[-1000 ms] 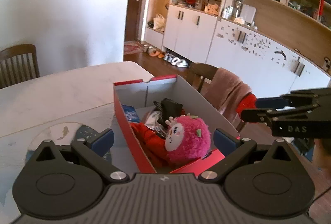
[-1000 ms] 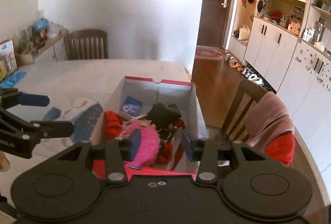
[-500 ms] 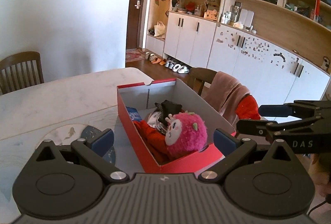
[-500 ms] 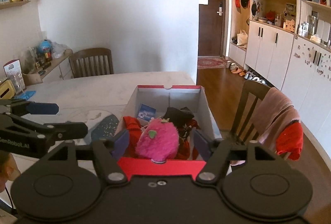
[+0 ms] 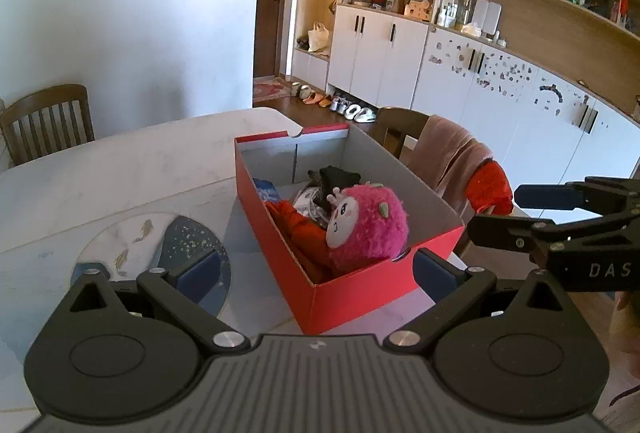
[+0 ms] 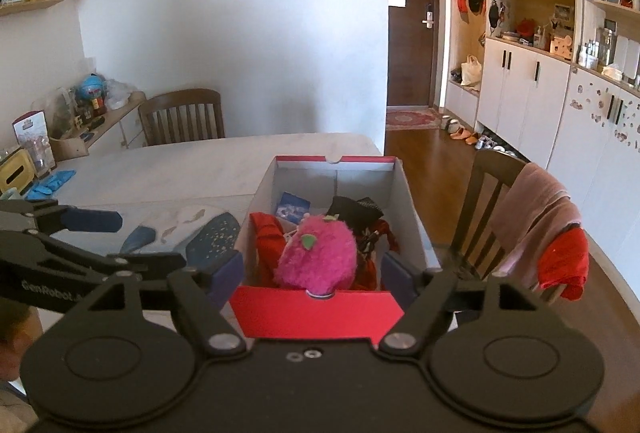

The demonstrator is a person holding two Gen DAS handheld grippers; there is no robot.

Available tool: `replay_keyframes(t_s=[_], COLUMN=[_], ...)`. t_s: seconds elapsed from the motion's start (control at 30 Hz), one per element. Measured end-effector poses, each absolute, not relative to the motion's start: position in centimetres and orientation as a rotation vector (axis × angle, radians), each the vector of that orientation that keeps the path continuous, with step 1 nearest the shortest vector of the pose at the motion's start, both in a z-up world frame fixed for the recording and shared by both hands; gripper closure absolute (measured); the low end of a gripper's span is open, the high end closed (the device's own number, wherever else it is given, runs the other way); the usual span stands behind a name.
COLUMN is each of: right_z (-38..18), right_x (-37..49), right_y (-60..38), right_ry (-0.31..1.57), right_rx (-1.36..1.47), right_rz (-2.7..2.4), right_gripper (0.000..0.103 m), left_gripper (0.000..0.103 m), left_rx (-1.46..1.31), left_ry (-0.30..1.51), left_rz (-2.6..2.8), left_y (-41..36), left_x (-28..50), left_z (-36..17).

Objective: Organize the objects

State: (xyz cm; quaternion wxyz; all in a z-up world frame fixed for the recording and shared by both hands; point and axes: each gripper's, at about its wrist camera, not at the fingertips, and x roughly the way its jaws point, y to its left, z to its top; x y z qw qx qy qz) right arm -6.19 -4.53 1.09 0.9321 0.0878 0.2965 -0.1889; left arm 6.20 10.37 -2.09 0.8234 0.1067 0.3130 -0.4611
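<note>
Both wrist views angled down, sharing red box (image 5: 352,297)

A wooden chair (image 6: 182,117) stands at the far side of the white table (image 6: 192,169). A second chair (image 6: 486,193), beside the table, carries a pink towel (image 6: 532,209) and a red cloth (image 6: 564,263). Shoes (image 5: 340,105) line the white cabinets (image 5: 380,49).

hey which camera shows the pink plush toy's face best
The left wrist view: the plush in the red box shows its pale face with eyes and cheeks there. The right wrist view shows only its fuzzy pink back, face hidden.
</note>
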Motion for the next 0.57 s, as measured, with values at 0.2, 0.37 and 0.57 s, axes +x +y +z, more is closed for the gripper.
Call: replay_keyframes(t_s=[0.2, 0.37, 0.57], right_z=[1.0, 0.9, 0.7], right_x=[-5.8, -5.5, -5.0], right_y=[-4.5, -4.5, -4.5], right_ry=[0.617, 0.626, 0.637], right_rx=[0.184, 0.184, 0.180], right_rz=[-0.379, -0.378, -0.377], right_gripper=[0.027, 0.027, 0.027], left_gripper=[0.000, 0.000, 0.000], left_rx=[0.222, 0.224, 0.221], left_ry=[0.670, 0.667, 0.650], left_rz=[-0.955, -0.946, -0.931], left_y=[10.6, 10.7, 11.0], left_x=[6.4, 6.4, 6.7], left_z=[-2.2, -2.3, -2.2])
